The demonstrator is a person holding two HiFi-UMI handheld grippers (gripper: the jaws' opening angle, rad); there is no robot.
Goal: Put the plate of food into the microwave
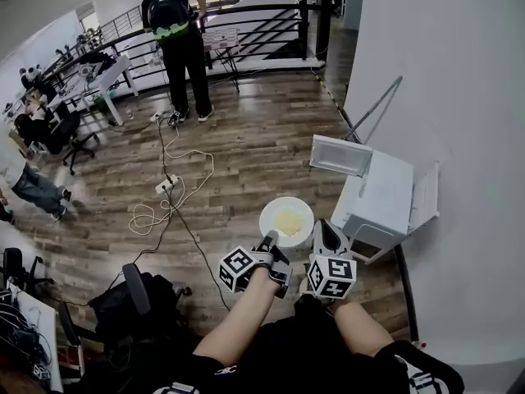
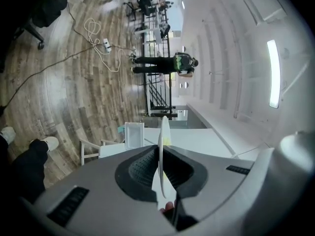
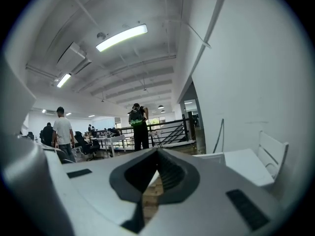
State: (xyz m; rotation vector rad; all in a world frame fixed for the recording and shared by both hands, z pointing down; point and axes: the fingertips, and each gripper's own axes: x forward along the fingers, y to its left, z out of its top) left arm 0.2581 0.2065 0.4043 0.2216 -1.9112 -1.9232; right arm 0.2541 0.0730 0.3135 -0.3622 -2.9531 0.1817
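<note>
A white plate [image 1: 286, 220] carrying yellow food hangs in the air in front of the white microwave [image 1: 385, 194], whose door [image 1: 340, 155] stands open. My left gripper [image 1: 270, 245] is shut on the plate's near rim. In the left gripper view the plate [image 2: 162, 136] runs edge-on between the pads, with the left gripper [image 2: 161, 154] clamped on it. My right gripper [image 1: 327, 235] hovers just right of the plate, close to the microwave's front, shut and holding nothing. In its own view the right gripper [image 3: 156, 170] shows only floor through a thin slit.
The microwave stands on a wooden floor against a white wall [image 1: 459, 97]. Cables and a power strip [image 1: 166, 185] lie to the left. A black office chair [image 1: 135, 302] is at my lower left. A person [image 1: 179, 39] stands by a railing far ahead; others sit at desks at left.
</note>
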